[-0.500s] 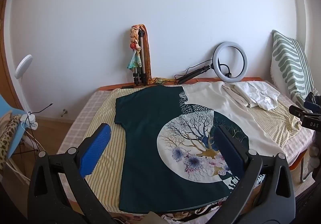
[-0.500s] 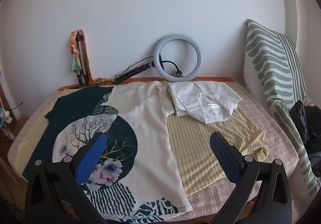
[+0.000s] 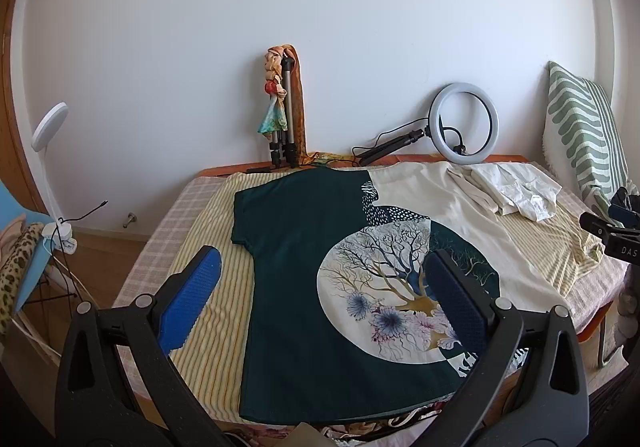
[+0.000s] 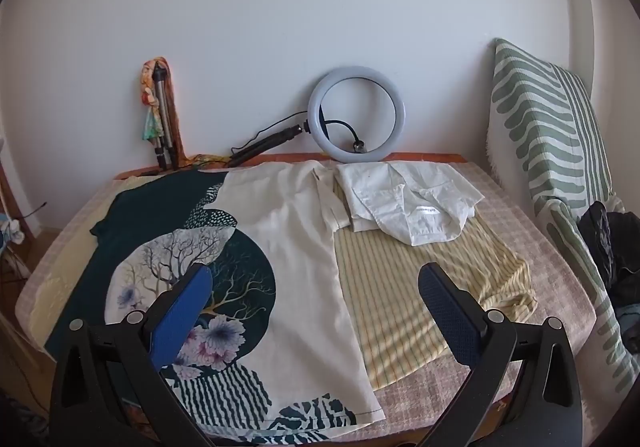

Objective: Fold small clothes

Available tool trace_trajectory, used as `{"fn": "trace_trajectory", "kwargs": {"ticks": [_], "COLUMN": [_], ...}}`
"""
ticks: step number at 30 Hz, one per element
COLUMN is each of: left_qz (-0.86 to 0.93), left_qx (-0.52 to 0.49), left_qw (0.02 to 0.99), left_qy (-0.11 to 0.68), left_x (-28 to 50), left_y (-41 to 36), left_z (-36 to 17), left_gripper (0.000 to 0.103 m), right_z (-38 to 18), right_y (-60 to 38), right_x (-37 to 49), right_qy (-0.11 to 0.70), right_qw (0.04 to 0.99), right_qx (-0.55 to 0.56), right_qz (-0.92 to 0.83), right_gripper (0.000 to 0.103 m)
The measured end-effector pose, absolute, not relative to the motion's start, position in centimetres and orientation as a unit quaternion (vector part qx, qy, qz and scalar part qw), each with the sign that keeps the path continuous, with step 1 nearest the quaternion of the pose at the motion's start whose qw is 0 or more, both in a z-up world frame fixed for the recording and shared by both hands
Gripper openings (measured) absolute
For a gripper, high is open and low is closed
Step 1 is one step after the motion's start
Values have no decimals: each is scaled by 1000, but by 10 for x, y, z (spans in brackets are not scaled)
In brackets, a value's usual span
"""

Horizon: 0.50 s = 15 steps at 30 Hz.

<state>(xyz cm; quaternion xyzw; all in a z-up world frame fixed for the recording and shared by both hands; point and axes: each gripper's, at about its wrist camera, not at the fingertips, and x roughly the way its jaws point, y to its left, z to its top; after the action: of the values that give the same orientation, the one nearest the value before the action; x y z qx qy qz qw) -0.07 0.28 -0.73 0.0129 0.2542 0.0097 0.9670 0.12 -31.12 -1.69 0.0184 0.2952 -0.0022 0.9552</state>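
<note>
Shirt flat ahead, both tongs spread and empty.
I saw the dark-green and cream printed T-shirt (image 3: 304, 287) running 6 to 12 o'clock beneath my left gripper (image 3: 320, 295); right gripper (image 4: 316, 307) hung over its cream edge.

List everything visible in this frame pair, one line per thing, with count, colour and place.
t-shirt: 1, dark green and cream with tree-and-flower print, spread flat on the bed.
striped cloth: 1, yellow, under the t-shirt.
white garment: 1, crumpled, far right part of the bed.
bed cover: 1, pink check.
ring light: 1, white, against the wall.
tripod: 1, silver, draped with colourful cloth, against the wall.
pillow: 1, green and cream stripes, right.
lamp: 1, white, left of the bed.
left gripper: blue pads, open above the t-shirt.
right gripper: blue pads, open.
</note>
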Motion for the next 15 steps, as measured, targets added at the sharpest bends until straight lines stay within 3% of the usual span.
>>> {"fn": "trace_trajectory", "kwargs": {"ticks": [15], "left_qz": [9], "left_qx": [11], "left_qw": [967], "left_qy": [255], "left_x": [1], "left_y": [5], "left_z": [-8], "left_gripper": [103], "right_z": [-18], "right_y": [-311], "right_x": [2], "right_qy": [297], "right_qw": [955], "right_qx": [19], "right_qz": [-1], "right_gripper": [103]}}
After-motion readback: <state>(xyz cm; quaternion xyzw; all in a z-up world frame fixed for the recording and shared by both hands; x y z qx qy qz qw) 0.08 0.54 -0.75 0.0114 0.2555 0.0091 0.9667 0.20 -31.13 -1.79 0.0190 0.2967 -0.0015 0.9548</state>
